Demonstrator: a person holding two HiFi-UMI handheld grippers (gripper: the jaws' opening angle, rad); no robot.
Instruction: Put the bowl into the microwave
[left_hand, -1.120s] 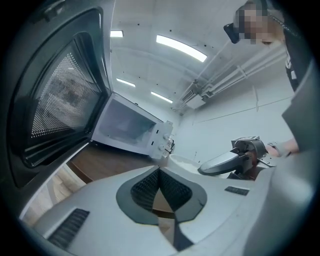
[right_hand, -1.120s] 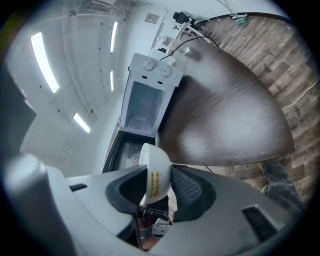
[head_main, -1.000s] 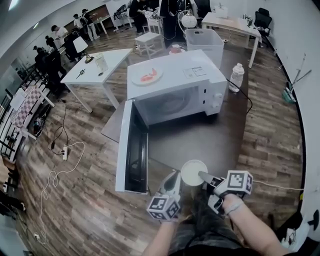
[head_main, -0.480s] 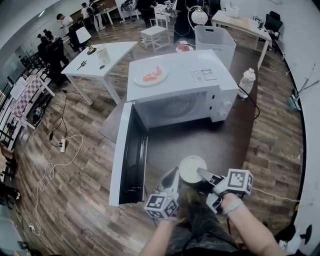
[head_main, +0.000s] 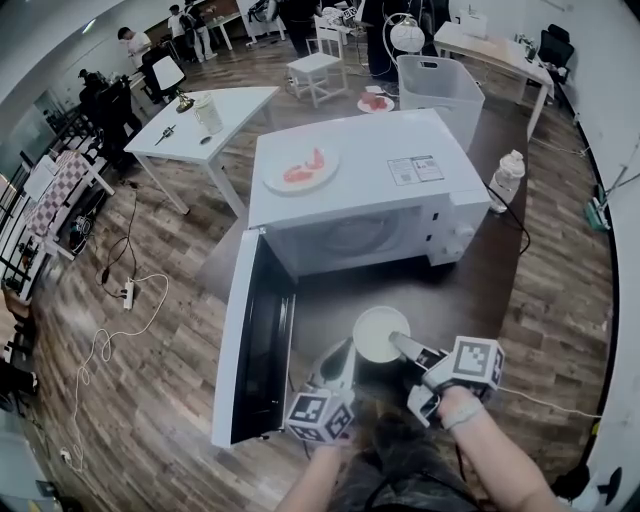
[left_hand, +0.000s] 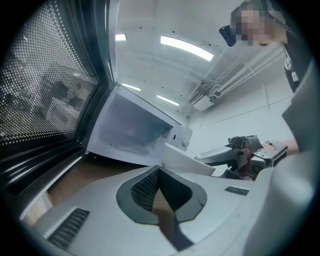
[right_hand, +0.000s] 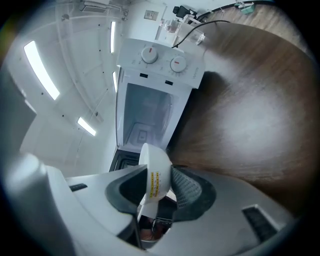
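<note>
Dark tabletop, bowl upright, mouth up

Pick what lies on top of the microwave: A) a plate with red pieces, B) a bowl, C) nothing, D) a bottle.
A: a plate with red pieces on it lies on the top of the microwave.

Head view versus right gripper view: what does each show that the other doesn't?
Head view only: the plate on the microwave's top, and the left gripper beside the bowl. Right gripper view only: the yellow label on the bowl's rim, pinched by the right gripper. Both: the bowl and the microwave's open cavity ahead.
</note>
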